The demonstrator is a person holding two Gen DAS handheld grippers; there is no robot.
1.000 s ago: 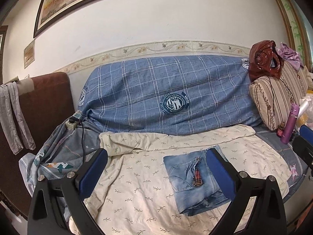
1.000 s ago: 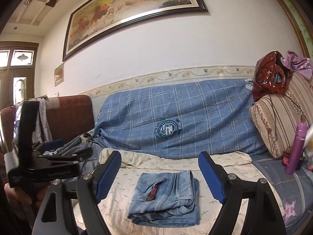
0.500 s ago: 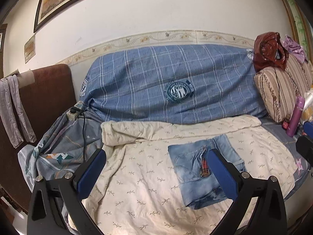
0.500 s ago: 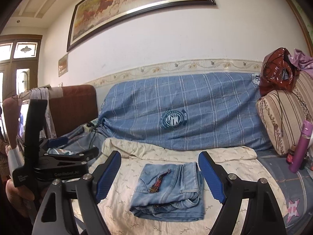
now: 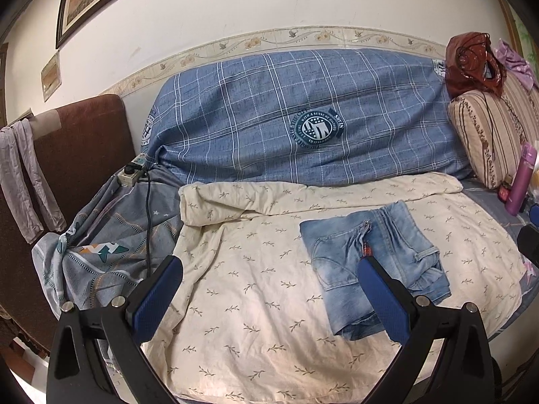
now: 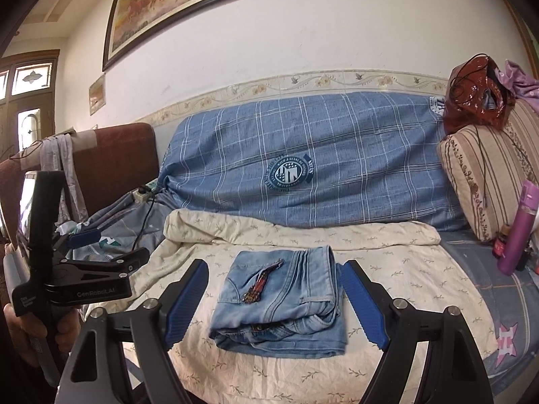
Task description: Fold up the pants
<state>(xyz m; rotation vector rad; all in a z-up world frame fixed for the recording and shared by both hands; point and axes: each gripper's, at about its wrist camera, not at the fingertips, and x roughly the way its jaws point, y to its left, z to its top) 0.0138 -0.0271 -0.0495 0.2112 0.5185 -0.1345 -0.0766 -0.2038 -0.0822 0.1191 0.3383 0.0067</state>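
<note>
Brown upholstery of an armchair [image 5: 84, 155] stands at the far left with a grey cloth [image 5: 23, 175] draped over its top, and beside it a white power strip [image 5: 133, 171] trails a black cord down over a grey patterned sheet [image 5: 111, 235]. Next comes the left hand-held gripper [image 5: 269, 298], its blue pads spread wide with nothing between them, hovering above the cream leaf-print sheet [image 5: 256, 269] that covers the sofa seat. On that sheet, right of centre, lie the folded denim pants [image 6: 279, 299], a neat stack with a small dark red tag, perhaps a key fob, on the top layer. The right hand-held gripper [image 6: 274, 301] hangs over them, jaws apart on either side and clear of the cloth. Behind, a blue checked cover [image 6: 320, 165] drapes the backrest. Farther right sit a striped cushion [image 6: 485, 181], a shiny red bag [image 6: 478, 94] on top of it, and a purple bottle [image 6: 517, 229].
</note>
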